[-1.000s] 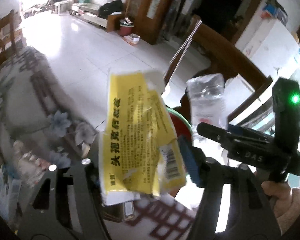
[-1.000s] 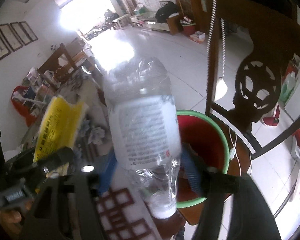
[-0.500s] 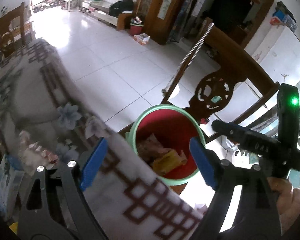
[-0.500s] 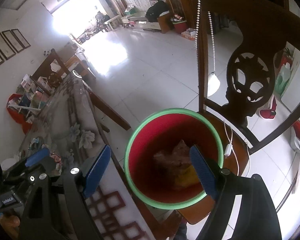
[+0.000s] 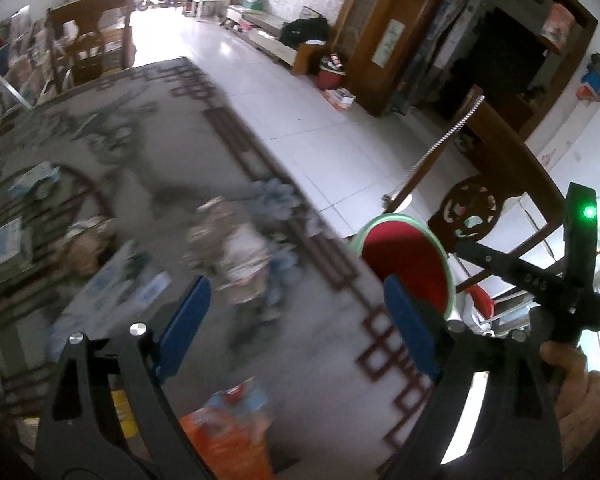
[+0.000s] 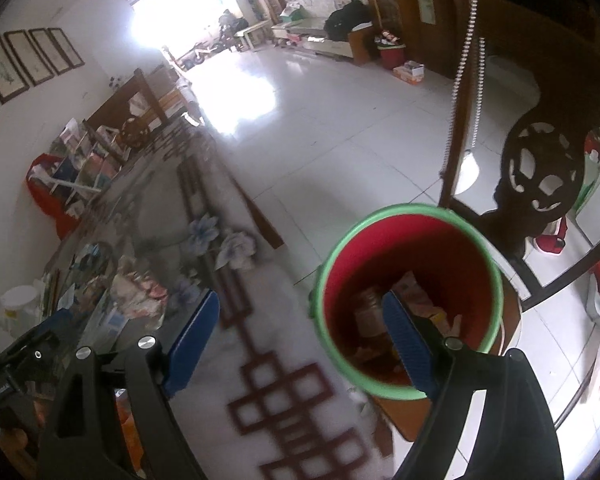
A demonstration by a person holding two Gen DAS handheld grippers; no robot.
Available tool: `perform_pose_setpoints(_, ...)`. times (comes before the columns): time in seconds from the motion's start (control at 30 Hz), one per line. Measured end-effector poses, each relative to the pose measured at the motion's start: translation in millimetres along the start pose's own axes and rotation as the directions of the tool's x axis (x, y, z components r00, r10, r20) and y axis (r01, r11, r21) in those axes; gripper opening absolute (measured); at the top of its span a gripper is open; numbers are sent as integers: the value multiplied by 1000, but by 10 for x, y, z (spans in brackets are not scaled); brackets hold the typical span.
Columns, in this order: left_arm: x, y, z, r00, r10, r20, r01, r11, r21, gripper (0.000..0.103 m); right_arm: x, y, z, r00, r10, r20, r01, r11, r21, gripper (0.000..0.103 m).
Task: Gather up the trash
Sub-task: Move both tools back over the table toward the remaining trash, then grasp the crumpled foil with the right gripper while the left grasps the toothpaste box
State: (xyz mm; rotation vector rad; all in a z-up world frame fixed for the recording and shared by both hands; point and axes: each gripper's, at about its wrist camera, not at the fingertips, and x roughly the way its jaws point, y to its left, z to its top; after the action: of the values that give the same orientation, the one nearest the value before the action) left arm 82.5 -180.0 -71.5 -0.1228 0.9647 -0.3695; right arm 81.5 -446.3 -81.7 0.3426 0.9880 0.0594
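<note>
My left gripper (image 5: 296,330) opening, empty, beside red bin (image 6: 410,300); my right gripper (image 6: 300,340) apart, empty, above its rim

Standing at the surface's (image 6: 260,352) far edge, a carved dark wooden chair (image 6: 540,168) with a beaded cord (image 6: 466,52) hanging over its back. Stretching beyond, a glossy white tiled floor (image 6: 340,120) catching glare from the bright doorway. Hanging on the left wall, four framed pictures (image 6: 28,60). Sitting near the wooden door (image 5: 384,36), a small red bin (image 5: 332,74).
</note>
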Motion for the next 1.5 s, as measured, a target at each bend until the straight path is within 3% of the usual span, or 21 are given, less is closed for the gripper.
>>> perform_pose_setpoints(0.33,-303,930,-143,990,141,-4,-141,989,-47,86,121,430,-208,999,7,-41,-8,1000,-24,81)
perform_pose_setpoints(0.47,-145,1304,-59,983,163,-80,-164,986,-8,86,145,557,-259,998,16,-54,-17,999,-32,81)
perform_pose_setpoints(0.6,226,1532,-75,960,170,-221,-150,983,104,86,190,661,-326,997,26,-75,-29,999,-40,81)
perform_pose_setpoints(0.67,371,1547,-97,951,177,-254,-145,979,140,86,209,714,-356,996,28,-83,-32,998,-45,81)
perform_pose_setpoints(0.83,658,1618,-110,937,133,-322,-104,989,106,85,269,784,-390,995,27,-98,-31,999,-42,81)
perform_pose_setpoints(0.87,694,1622,-122,934,131,-332,-104,990,97,83,284,801,-389,995,27,-101,-32,999,-43,81)
perform_pose_setpoints(0.93,741,1642,-158,930,115,-348,-95,993,74,66,315,827,-384,994,29,-109,-34,998,-49,81)
perform_pose_setpoints(1.2,493,1848,-315,937,117,-330,-125,992,-2,55,557,1080,-339,985,55,-163,-74,991,-111,81)
perform_pose_setpoints(1.3,439,1945,-392,937,126,-327,-140,990,-19,55,676,1192,-302,980,69,-186,-95,986,-134,81)
perform_pose_setpoints(1.4,376,1985,-439,932,162,-323,-179,984,-22,72,772,1302,-268,975,82,-205,-116,980,-160,81)
perform_pose_setpoints(1.5,273,2000,-430,949,139,-284,-160,986,-51,85,827,1380,-233,973,90,-211,-129,975,-179,81)
